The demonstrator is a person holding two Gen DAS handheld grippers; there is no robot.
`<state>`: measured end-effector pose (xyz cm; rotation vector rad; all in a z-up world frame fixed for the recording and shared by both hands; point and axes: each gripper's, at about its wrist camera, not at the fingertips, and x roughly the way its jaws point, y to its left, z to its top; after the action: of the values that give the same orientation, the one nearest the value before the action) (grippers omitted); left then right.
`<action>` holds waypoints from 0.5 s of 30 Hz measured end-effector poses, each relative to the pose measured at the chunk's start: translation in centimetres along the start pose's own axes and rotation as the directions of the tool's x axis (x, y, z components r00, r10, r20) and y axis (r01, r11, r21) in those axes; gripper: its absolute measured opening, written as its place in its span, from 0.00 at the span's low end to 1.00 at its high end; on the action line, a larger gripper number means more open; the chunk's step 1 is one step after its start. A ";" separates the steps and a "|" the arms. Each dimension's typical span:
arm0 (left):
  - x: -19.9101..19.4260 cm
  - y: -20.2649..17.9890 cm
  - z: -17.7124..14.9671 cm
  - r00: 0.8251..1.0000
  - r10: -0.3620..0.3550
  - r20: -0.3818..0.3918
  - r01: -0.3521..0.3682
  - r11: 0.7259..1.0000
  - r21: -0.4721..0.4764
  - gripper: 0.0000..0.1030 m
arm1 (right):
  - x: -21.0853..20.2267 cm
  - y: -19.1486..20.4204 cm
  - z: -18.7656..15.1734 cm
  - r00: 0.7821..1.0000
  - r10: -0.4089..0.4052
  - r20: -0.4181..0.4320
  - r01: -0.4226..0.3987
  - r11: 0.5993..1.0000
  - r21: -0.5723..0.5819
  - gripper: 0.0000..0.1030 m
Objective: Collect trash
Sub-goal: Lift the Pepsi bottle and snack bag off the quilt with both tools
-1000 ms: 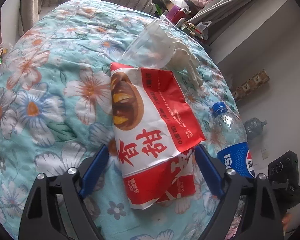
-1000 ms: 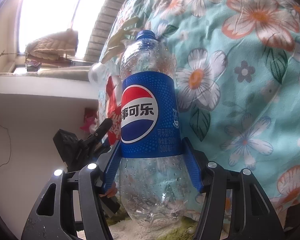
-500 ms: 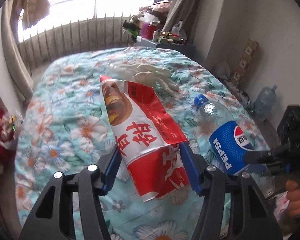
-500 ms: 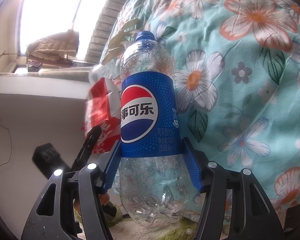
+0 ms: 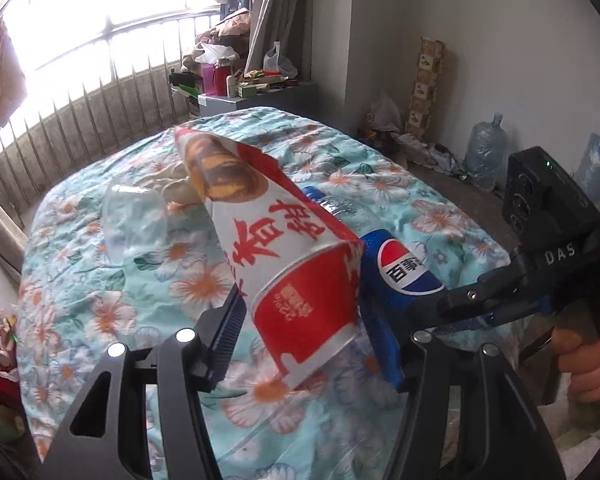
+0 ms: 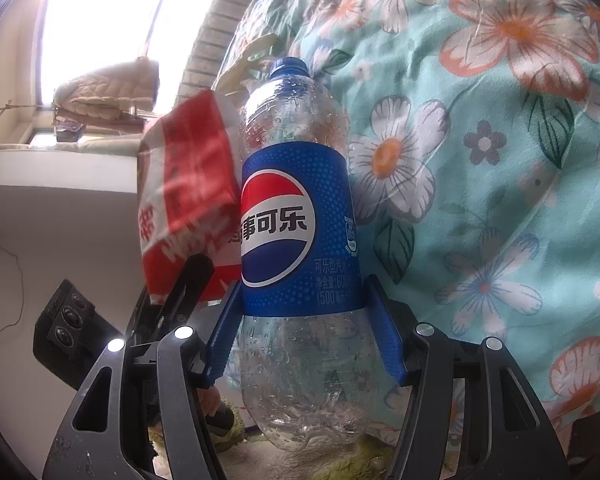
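The bed (image 5: 100, 320) lies open on its left and near parts, bare flowered cover with room for a tool to pass. Toward the far middle a clear plastic cup (image 5: 134, 220) lies on its side, a pale crumpled glove (image 5: 176, 188) just beyond it. The red-and-white snack bag (image 5: 284, 256) and the Pepsi bottle (image 6: 296, 216) crowd side by side at the right, touching or nearly so. Beyond the bed's right edge, water jugs (image 5: 484, 152) stand on the floor by the wall.
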<state>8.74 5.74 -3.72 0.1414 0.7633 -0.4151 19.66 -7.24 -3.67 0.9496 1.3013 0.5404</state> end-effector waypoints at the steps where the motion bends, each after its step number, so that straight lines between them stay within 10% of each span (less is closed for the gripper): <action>1: 0.1 0.2 0.0 1.000 -0.020 -0.002 0.020 1.000 -0.022 0.55 | 0.0 -0.1 0.0 1.000 0.001 0.000 -0.001 1.000 0.001 0.55; 15: 1.1 4.6 1.0 0.959 -0.280 0.055 0.279 0.885 -0.372 0.67 | 0.5 0.0 0.0 1.000 -0.012 -0.006 0.012 1.000 -0.008 0.55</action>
<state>12.00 9.31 -3.86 -0.3357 0.8538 -0.5336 19.77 -6.89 -3.97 0.9332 1.3086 0.5392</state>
